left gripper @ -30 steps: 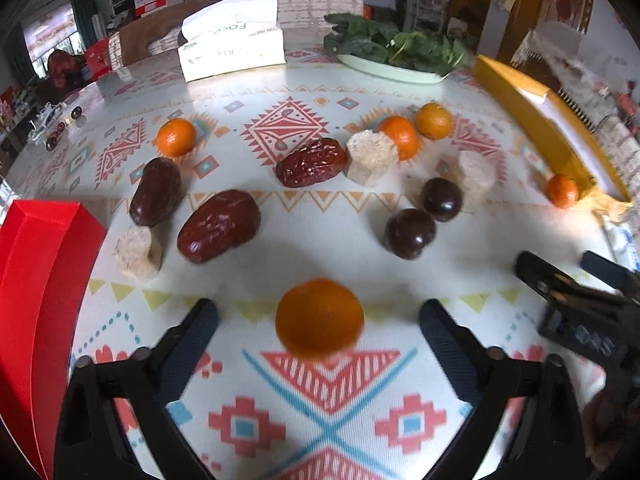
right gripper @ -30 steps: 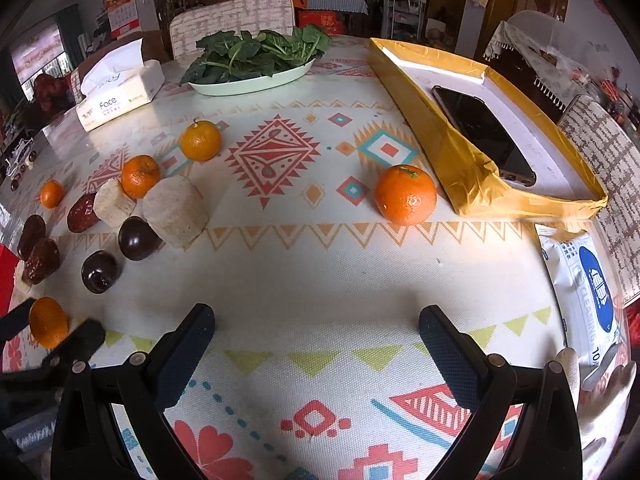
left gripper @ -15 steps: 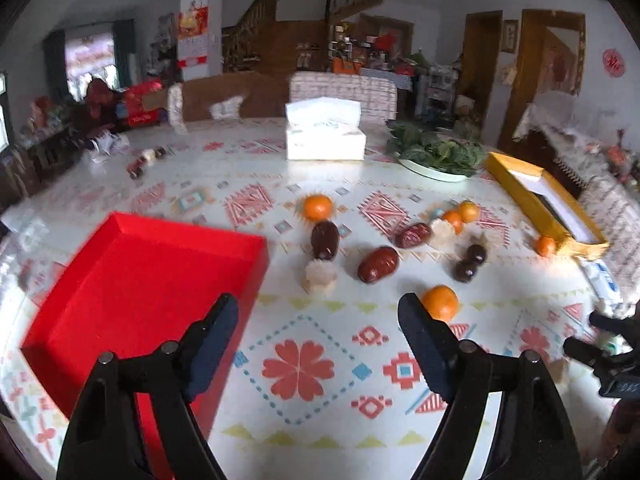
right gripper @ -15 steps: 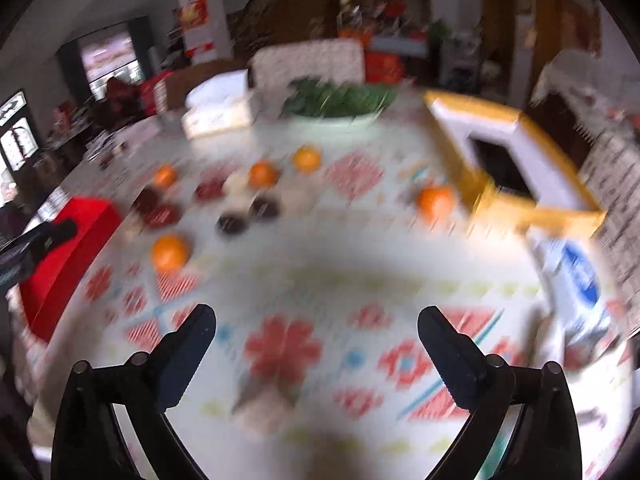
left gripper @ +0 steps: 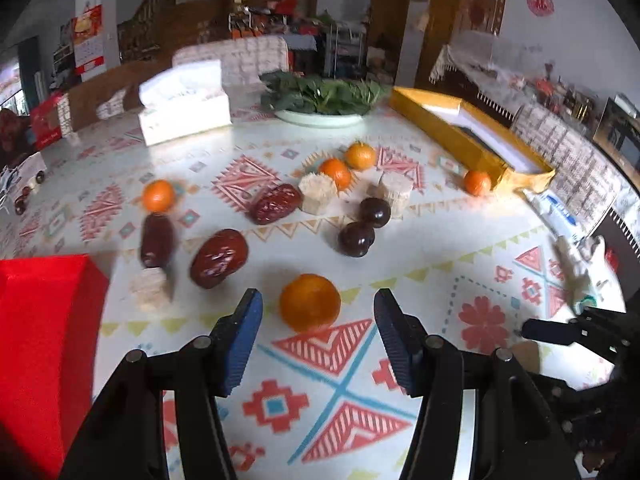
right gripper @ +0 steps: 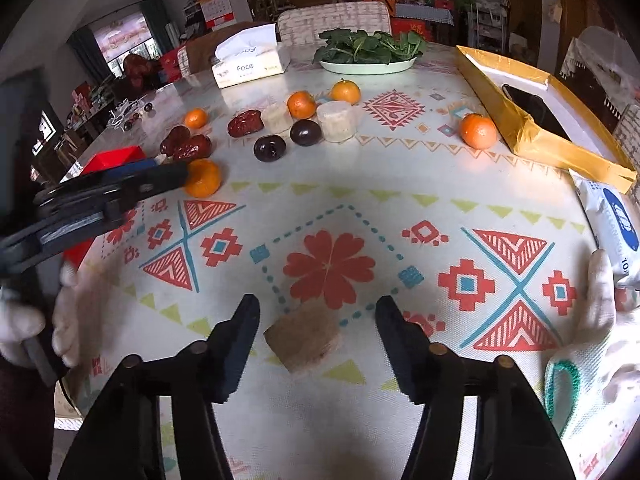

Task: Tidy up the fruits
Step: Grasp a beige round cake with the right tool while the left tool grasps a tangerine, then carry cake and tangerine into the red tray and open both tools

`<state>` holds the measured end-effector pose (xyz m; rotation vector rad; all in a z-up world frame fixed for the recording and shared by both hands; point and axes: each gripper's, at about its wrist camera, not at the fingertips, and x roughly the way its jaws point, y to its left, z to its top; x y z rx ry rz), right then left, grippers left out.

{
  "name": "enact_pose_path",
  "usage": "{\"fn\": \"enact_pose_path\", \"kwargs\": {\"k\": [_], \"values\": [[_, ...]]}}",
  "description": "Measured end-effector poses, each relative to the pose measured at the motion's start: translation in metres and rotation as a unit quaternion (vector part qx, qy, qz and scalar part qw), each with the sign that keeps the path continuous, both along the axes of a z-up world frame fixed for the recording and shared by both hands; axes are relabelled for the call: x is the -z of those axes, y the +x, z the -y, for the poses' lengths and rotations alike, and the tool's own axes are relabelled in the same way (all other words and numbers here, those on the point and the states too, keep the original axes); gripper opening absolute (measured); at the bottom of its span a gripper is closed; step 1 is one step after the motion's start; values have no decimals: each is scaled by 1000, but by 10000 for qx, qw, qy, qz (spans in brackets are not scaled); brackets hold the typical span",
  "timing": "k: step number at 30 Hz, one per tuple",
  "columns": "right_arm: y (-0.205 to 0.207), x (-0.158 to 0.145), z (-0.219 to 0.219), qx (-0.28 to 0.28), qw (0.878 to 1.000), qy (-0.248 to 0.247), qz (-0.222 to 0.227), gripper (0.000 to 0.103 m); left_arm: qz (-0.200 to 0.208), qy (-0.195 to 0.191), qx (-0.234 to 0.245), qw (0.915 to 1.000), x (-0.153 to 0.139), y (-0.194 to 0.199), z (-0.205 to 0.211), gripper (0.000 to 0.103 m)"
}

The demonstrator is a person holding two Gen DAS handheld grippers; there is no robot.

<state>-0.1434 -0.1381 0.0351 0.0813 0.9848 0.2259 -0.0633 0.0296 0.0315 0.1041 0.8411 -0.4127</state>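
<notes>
Fruit all out on the table (left gripper: 420,264), red tray (left gripper: 44,344) apparently empty; left gripper (left gripper: 318,322) closing round the near orange (left gripper: 310,302), no contact yet; right gripper (right gripper: 318,336) narrowing over a brown chunk (right gripper: 302,338), untouched

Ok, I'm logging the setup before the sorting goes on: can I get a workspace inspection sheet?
Surface: patterned tablecloth, no spills seen.
Job's things: oranges, dates, dark plums, pale chunks scattered; red box beside them.
Clutter: tissue box, plate of greens, yellow box, wipes pack.
Grippers: left gripper open around nearest orange; right gripper open around brown block; both have just been closing, pads not touching.
Cables: nothing seen.
Surroundings: chair, cluttered room.
</notes>
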Motion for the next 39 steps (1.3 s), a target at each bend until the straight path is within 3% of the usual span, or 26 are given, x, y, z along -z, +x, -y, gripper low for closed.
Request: {"fn": "enact_pose_path", "kwargs": {"k": [2, 4, 10, 15, 19, 22, 28, 33, 39], "values": [[0, 0, -2, -42, 9999, -112, 20, 57, -105, 138, 36, 9998, 9, 8, 6, 56], [-2, -1, -4, -105, 9999, -120, 23, 45, -167, 274, 13, 9995, 15, 10, 10, 35], [-3, -3, -17, -321, 9993, -198, 5, 42, -103, -169, -166, 9997, 3, -1, -10, 34], [2, -22, -36, -581, 9982, 29, 107, 42, 150, -716, -681, 9950, -26, -26, -68, 34], [13, -44, -77, -1077, 9935, 254, 250, 42, 516, -642, -1494, 9853, -50, -48, -138, 34], [26, -57, -125, -1629, 9843, 622, 266, 42, 695, -377, -2209, 9721, -59, -57, -195, 34], [52, -61, -236, -2558, 9603, 1100, 136, 42, 463, -156, -3248, 9445, -46, -62, -291, 34], [64, -34, -310, -2945, 9514, 901, -52, 42, 253, -227, -3429, 9388, -29, -65, -326, 34], [71, -1, -351, -3014, 9509, 646, -279, 42, 197, -396, -3551, 9338, -23, -68, -336, 35]]}}
